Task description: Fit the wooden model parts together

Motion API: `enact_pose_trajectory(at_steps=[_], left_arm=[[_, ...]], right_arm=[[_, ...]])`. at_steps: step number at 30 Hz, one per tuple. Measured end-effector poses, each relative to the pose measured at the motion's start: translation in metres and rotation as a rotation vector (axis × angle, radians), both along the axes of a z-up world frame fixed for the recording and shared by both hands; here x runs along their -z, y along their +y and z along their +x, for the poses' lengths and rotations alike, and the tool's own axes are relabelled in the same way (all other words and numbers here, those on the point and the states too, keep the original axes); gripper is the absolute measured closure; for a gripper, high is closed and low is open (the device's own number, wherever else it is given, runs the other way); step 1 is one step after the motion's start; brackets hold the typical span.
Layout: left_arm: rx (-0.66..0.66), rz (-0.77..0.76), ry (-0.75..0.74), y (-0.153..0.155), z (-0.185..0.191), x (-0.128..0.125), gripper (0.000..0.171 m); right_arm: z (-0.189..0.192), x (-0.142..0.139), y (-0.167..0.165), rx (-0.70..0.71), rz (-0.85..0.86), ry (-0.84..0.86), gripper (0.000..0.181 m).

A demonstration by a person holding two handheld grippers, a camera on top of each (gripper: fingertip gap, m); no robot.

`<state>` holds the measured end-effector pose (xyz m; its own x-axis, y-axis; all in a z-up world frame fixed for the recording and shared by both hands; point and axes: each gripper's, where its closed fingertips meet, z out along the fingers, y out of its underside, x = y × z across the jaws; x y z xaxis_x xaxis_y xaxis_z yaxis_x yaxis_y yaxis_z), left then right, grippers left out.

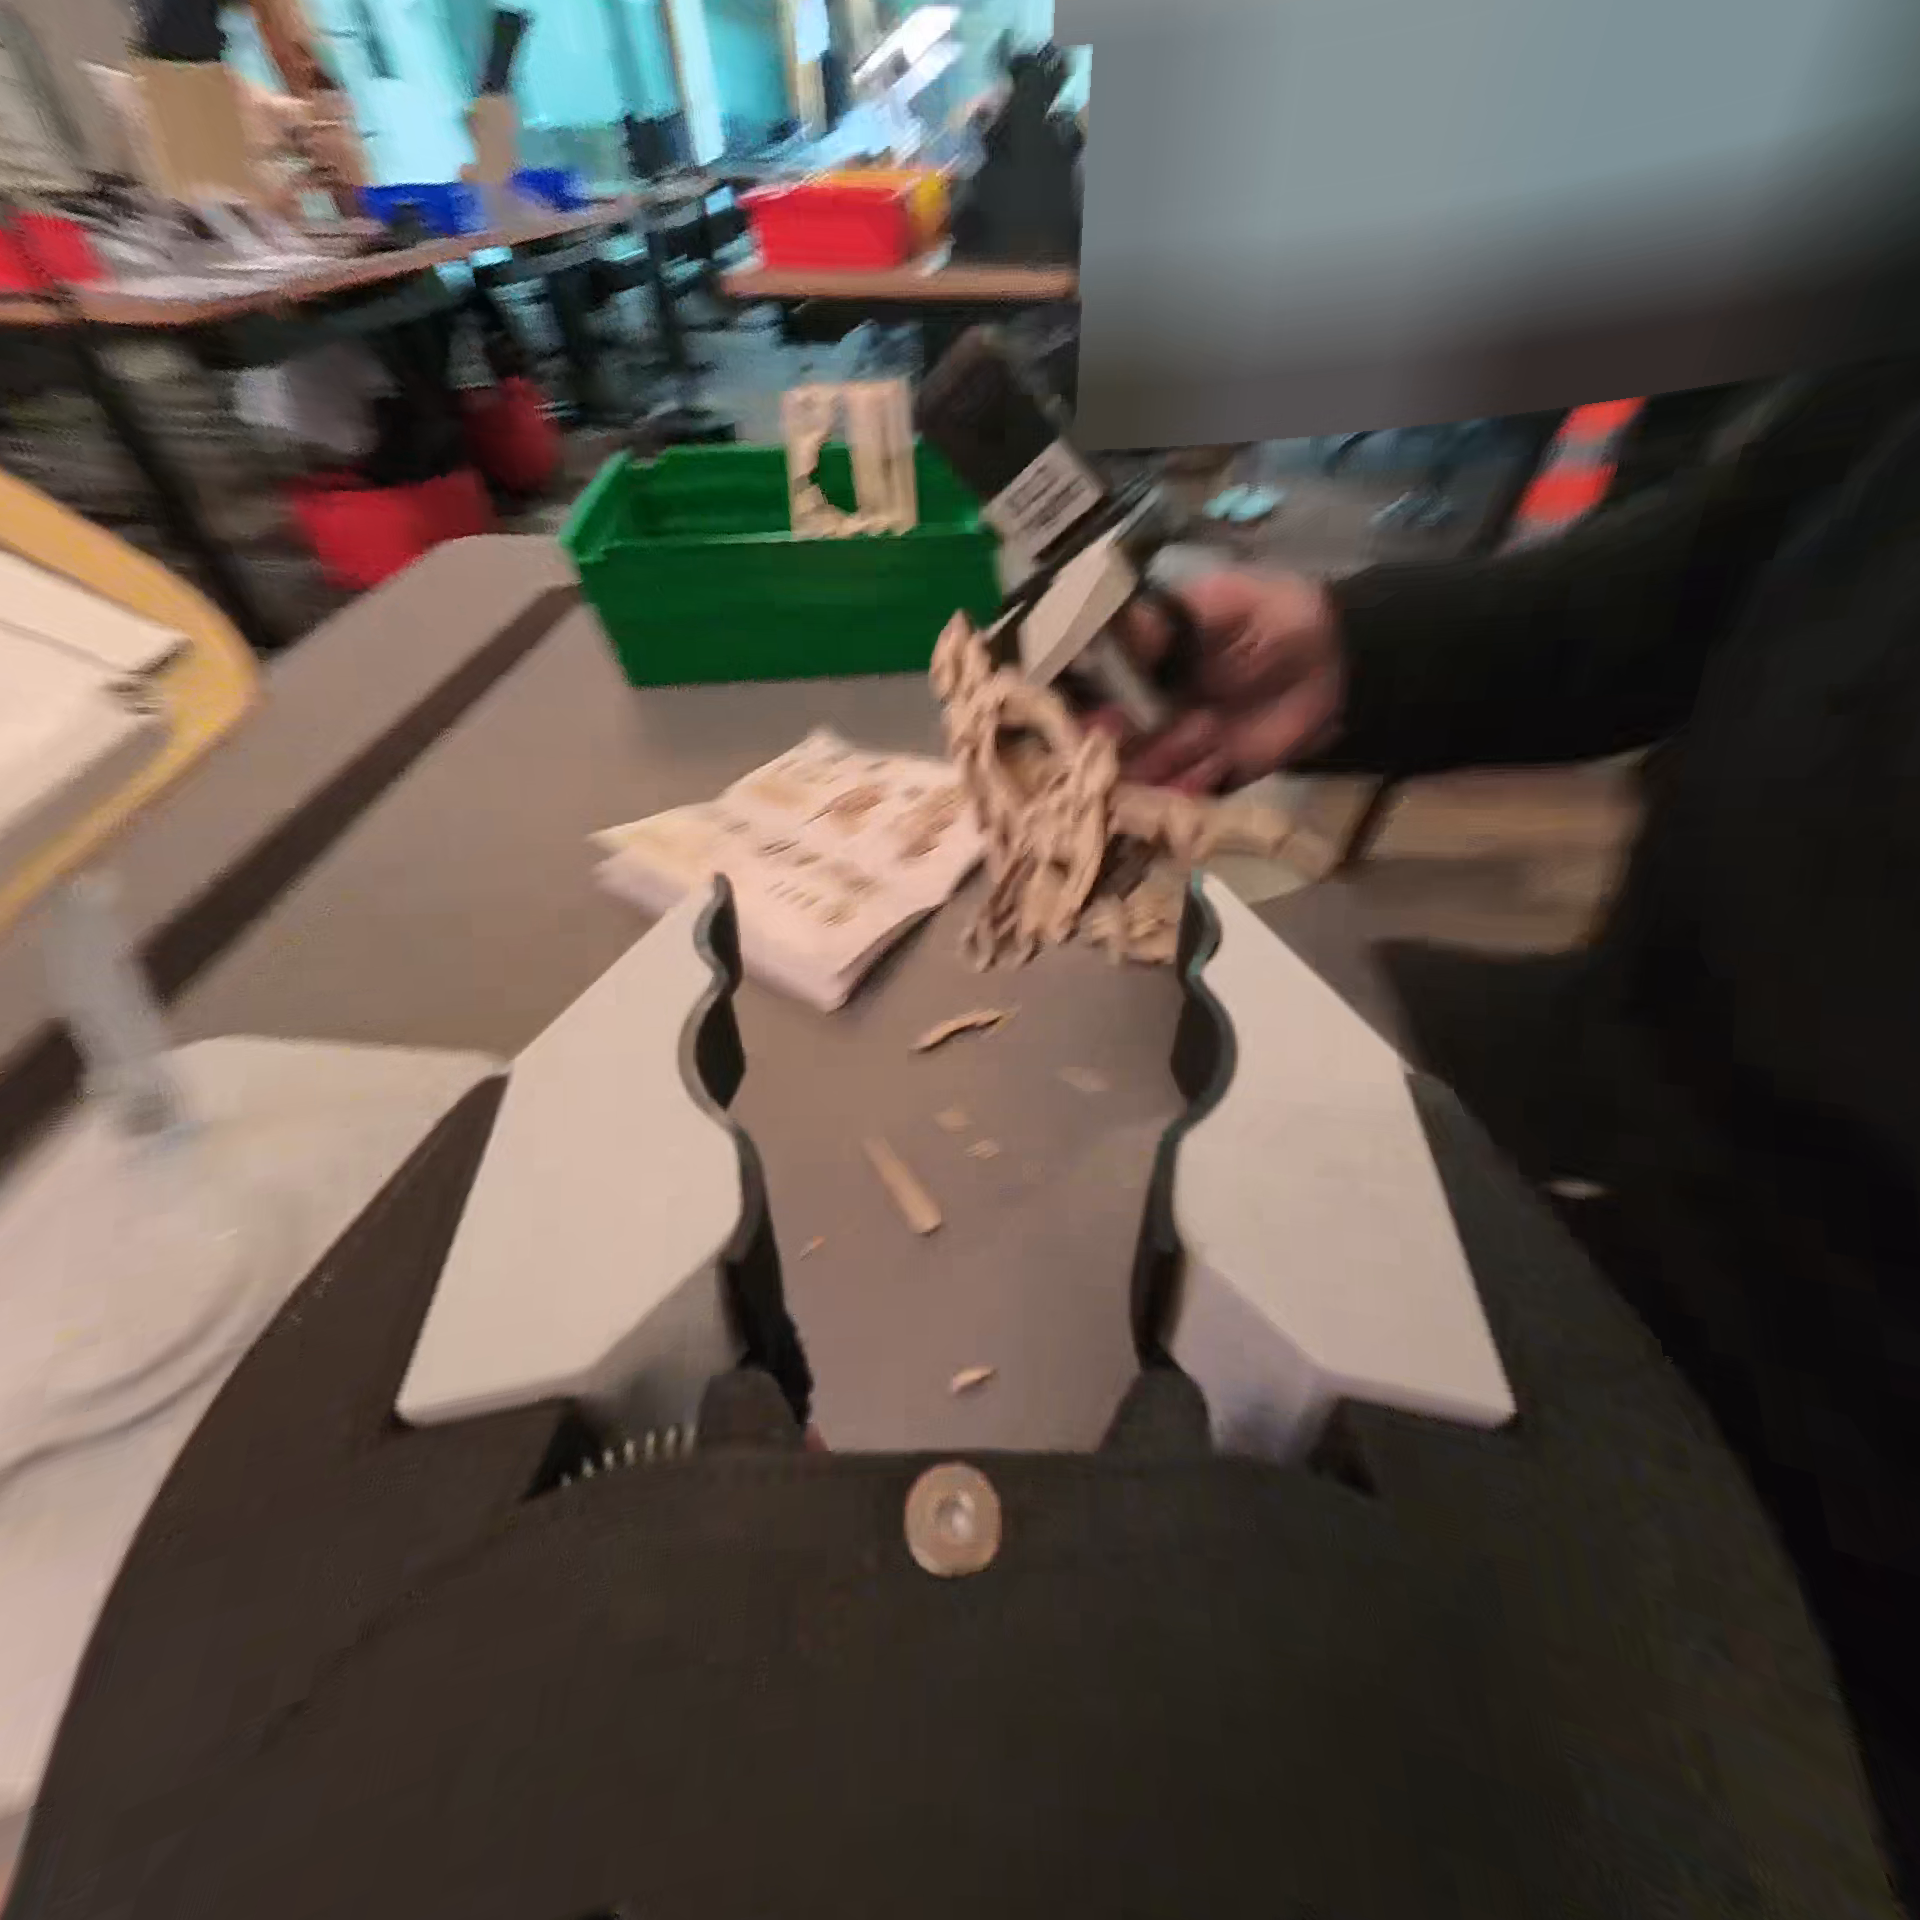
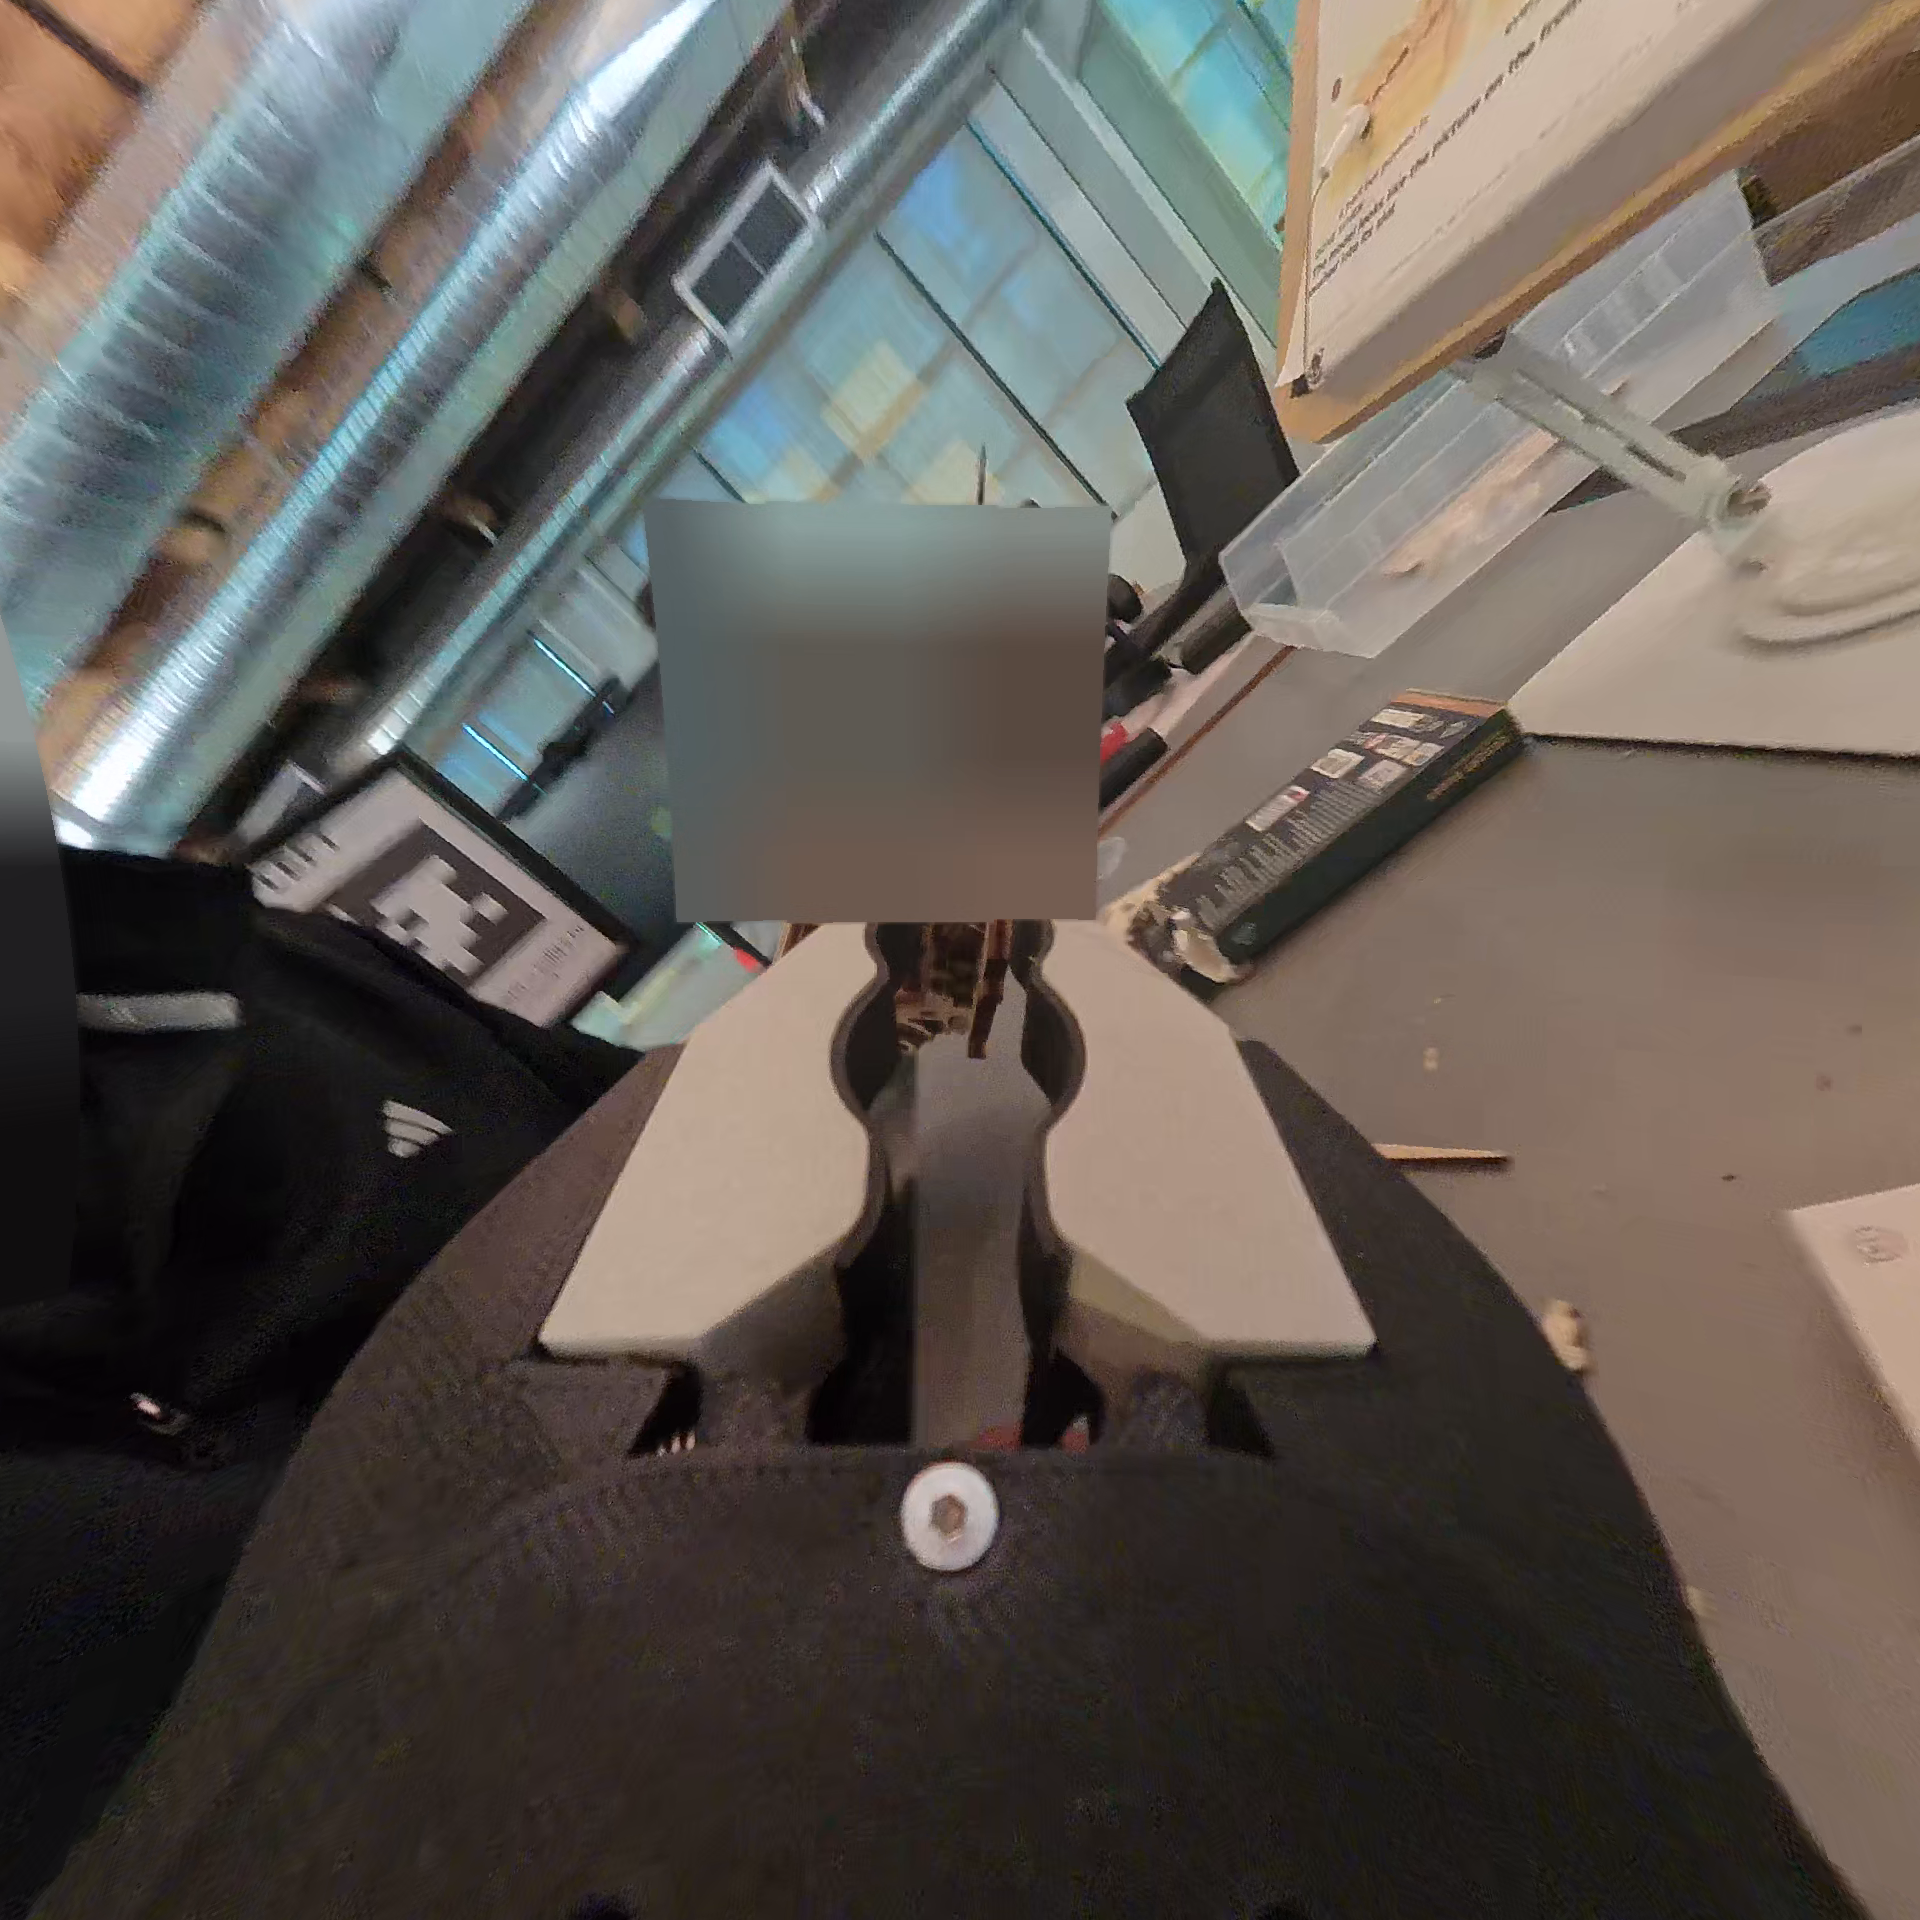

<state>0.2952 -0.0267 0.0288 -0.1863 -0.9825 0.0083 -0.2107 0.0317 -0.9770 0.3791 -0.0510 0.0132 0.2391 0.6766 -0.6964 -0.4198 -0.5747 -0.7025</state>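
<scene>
Wooden model (image 1: pixel 1023 805), 1 thin laser-cut lattice, light and fragile, hanging above the grey table (image 1: pixel 436 831) at far right, right gripper (image 1: pixel 1003 634) clenching its top edge, left gripper (image 1: pixel 961 1049) spreading empty; likely needing holding by solid ribs.

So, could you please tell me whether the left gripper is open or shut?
Open. The left gripper has its fingers set wide apart, with bare table between them and nothing held.

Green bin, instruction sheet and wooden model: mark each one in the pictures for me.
green bin (image 1: pixel 769 613): left wrist view, on its front wall.
instruction sheet (image 1: pixel 821 862): left wrist view, on the middle of the printed page.
wooden model (image 1: pixel 1039 821): left wrist view, on the middle of the pale assembly below the far gripper.
</scene>
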Motion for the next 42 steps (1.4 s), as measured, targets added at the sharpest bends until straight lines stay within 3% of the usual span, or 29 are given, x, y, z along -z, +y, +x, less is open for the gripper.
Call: enact_pose_trajectory(at_steps=[4,9,14,19,27,30,33,42], left_arm=[[0.199,-0.228,-0.013,-0.009,0.017,-0.008,0.090],[0.341,-0.205,0.145,-0.034,0.057,0.027,0.094],[0.456,-0.192,0.181,-0.057,0.065,0.037,0.125],[0.418,-0.127,0.144,-0.057,0.067,0.039,0.132],[0.346,-0.270,-0.128,-0.043,0.068,0.013,0.132],[0.345,-0.309,-0.161,-0.041,0.069,0.006,0.132],[0.328,-0.344,-0.161,-0.040,0.072,0.005,0.132],[0.256,-0.454,-0.168,-0.031,0.076,-0.005,0.132]], right_arm=[[-0.005,0.002,-0.004,-0.017,0.154,-0.242,0.166],[-0.021,0.002,-0.009,-0.054,0.311,-0.468,0.167],[-0.024,-0.002,-0.011,-0.033,0.416,-0.514,0.167],[-0.024,-0.001,-0.011,-0.011,0.465,-0.548,0.167],[-0.026,-0.017,0.003,0.015,0.401,-0.642,0.146],[-0.027,-0.015,0.006,-0.016,0.316,-0.627,0.148],[-0.026,-0.021,0.008,-0.044,0.238,-0.498,0.166],[-0.022,-0.027,0.018,0.005,0.164,-0.405,0.167]])
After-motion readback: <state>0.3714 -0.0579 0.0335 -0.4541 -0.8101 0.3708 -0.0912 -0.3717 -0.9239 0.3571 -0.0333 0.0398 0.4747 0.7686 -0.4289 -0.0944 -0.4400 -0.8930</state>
